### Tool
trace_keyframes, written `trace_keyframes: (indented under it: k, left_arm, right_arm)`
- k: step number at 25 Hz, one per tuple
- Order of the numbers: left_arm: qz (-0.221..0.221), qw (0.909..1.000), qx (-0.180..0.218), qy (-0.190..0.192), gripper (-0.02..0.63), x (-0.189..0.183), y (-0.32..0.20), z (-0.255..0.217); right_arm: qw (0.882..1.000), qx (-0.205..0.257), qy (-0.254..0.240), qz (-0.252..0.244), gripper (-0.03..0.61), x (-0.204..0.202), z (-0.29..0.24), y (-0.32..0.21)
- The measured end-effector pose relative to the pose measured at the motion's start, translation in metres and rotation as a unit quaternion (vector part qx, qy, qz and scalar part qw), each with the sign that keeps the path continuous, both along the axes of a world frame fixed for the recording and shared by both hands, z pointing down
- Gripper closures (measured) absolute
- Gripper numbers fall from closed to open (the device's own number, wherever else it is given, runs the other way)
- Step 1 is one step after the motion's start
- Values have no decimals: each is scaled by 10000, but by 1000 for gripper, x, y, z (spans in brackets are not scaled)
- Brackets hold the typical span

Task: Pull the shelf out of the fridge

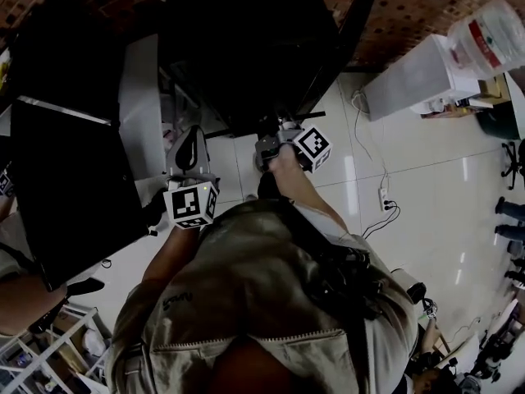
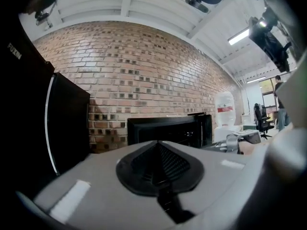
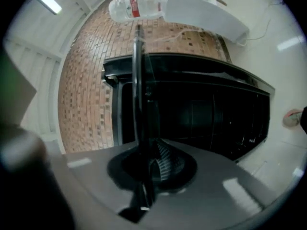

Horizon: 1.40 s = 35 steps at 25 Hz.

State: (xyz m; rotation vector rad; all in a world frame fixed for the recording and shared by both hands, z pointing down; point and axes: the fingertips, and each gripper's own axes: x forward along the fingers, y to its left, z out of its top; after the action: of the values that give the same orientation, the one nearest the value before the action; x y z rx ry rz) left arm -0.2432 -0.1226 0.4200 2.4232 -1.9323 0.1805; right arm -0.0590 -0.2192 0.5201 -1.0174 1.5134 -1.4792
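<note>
While the black fridge point(image 1: 246, 48) stands open at the head view's upper centre, a thin dark sheet, probably the shelf point(image 3: 137, 104), runs edge-on up the middle of the right gripper view. The right gripper point(image 3: 146, 171) clamps its near edge. The left gripper point(image 2: 157, 163), jaws together, carries nothing. The pull looks begun, but I cannot tell whether the shelf is clear of the fridge.

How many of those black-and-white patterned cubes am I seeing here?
2. One cube is on the left gripper, left of middle in the head view; the other cube is on the right gripper, shut on the fridge door. None seems hidden.
</note>
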Motion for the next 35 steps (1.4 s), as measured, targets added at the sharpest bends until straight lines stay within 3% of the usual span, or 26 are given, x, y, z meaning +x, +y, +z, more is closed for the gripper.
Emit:
trace_keyframes:
  k: [7,17,35]
  left_arm:
    - [-9,9997,155,180,607,-12,37,-8]
    - [-476,9983,178,277,607,-26,68,-14]
    - [-1166,9931,-111,-107,607,33,119,-3]
  right_arm:
    - [9999,-6,-99,26,566,8,-12,57]
    - [9997,49,-216,83,566,46,-47,112]
    - [9980,281,-398,-410,566,110,-86,159]
